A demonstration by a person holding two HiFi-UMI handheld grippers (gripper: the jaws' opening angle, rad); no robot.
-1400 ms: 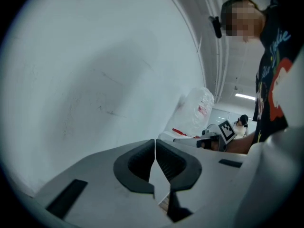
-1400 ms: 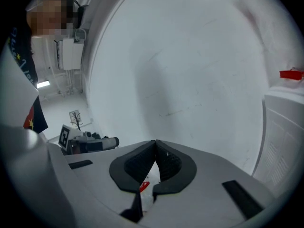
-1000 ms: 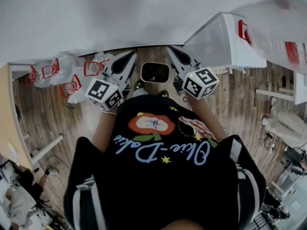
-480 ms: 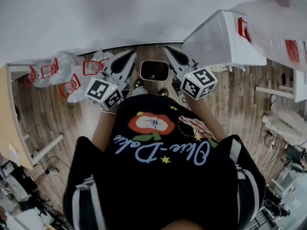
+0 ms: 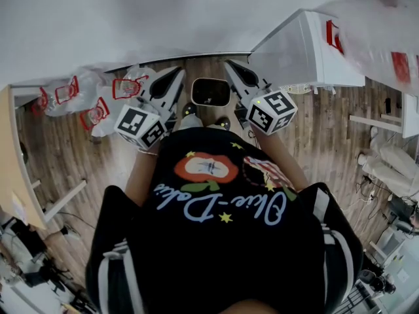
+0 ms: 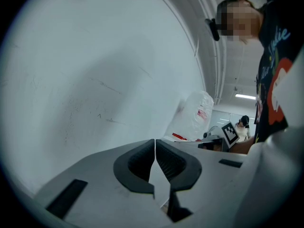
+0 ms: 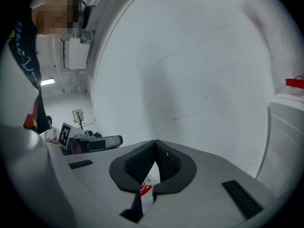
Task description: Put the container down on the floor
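In the head view, the container (image 5: 211,91), a dark rounded tub with a pale rim, lies on the wooden floor (image 5: 78,156) close to the wall, just ahead of the person's shoes. My left gripper (image 5: 177,74) points forward to its left and my right gripper (image 5: 230,65) to its right, both apart from it. In the left gripper view the left gripper (image 6: 155,141) has its pads pressed together with nothing between them. The right gripper (image 7: 155,142) in its own view is equally shut and empty. Neither gripper view shows the container.
A white wall (image 5: 163,18) stands right ahead. Clear plastic bags with red print (image 5: 98,106) lie on the floor at the left. A white cabinet (image 5: 314,51) stands at the right with a bag (image 5: 386,38) above it. Furniture and cables line the far right.
Both grippers have edged slightly forward toward the wall and stay shut. The container keeps its place between them.
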